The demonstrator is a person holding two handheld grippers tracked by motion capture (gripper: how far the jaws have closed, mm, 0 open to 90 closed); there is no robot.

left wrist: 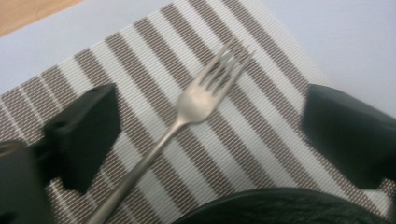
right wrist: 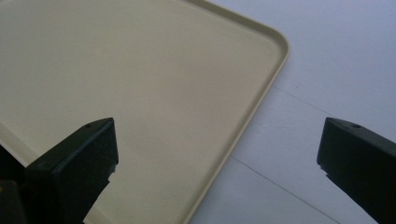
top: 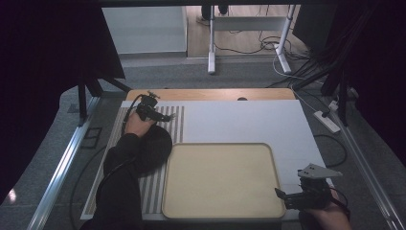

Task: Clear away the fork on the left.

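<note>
the left gripper (left wrist: 205,135) is hanging wide open, holding nothing, over the fork (left wrist: 187,116), which is lying on the striped mat (left wrist: 261,121) pointing to 1 o'clock. i think it should drop straight and pinch the handle. the right gripper (right wrist: 217,168) is waiting wide open, empty, at the tray (right wrist: 261,88) edge.

The high view looks forward and down from above the person's side, taking in the whole table (top: 210,94), the floor around it and a desk frame (top: 249,33) beyond. The left gripper view sits low and close over the striped mat (left wrist: 154,70), looking along its jaws at a fork (left wrist: 187,112) and the edge of a dark plate (left wrist: 285,207); mat (top: 155,184) and plate (top: 155,146) also appear at left in the high view. The right gripper view hangs close above the tray (right wrist: 140,79), at its rim; the tray (top: 220,179) lies centre-near in the high view.
</note>
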